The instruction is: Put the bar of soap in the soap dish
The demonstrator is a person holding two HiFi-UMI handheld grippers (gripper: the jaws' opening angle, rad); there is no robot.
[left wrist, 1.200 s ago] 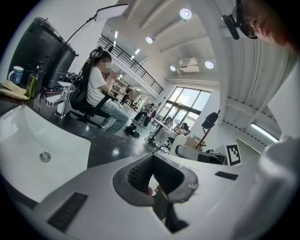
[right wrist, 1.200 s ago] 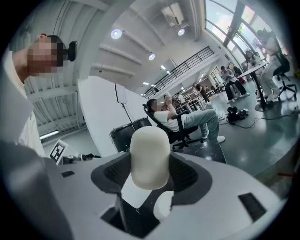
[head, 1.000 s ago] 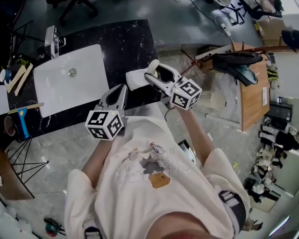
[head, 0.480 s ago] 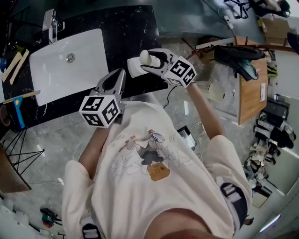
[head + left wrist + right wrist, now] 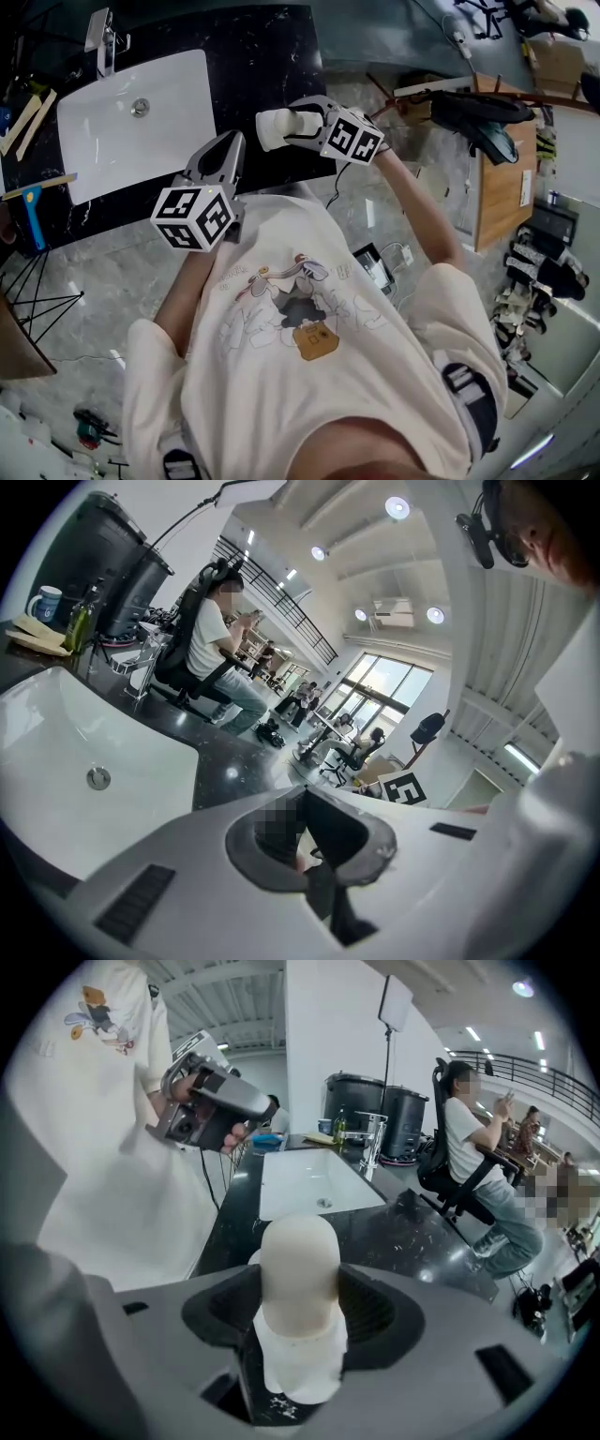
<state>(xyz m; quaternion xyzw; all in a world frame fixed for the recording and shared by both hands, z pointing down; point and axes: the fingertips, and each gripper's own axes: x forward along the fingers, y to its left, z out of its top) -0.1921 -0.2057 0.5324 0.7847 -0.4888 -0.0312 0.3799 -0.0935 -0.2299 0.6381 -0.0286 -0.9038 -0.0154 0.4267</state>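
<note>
A pale, round-ended bar of soap (image 5: 298, 1269) stands up between the jaws of my right gripper (image 5: 300, 1288), which is shut on it. From the head view, the right gripper (image 5: 292, 122) holds the soap (image 5: 302, 119) over the front edge of the black counter (image 5: 262, 56). A white soap dish (image 5: 269, 131) sits right there, showing just beneath the soap as a white piece (image 5: 298, 1372); I cannot tell if they touch. My left gripper (image 5: 232, 142) hovers nearer the white sink (image 5: 187, 150), jaws together and empty.
A faucet (image 5: 98, 37) stands behind the sink. Wooden sticks (image 5: 23, 108) and a blue-handled brush (image 5: 28, 202) lie at the counter's left. A wooden table (image 5: 506, 141) stands to the right. A seated person (image 5: 211, 649) and dark pots (image 5: 112, 564) are beyond the counter.
The right gripper has carried the soap in toward the counter edge, closer over the white dish. The left gripper has barely shifted.
</note>
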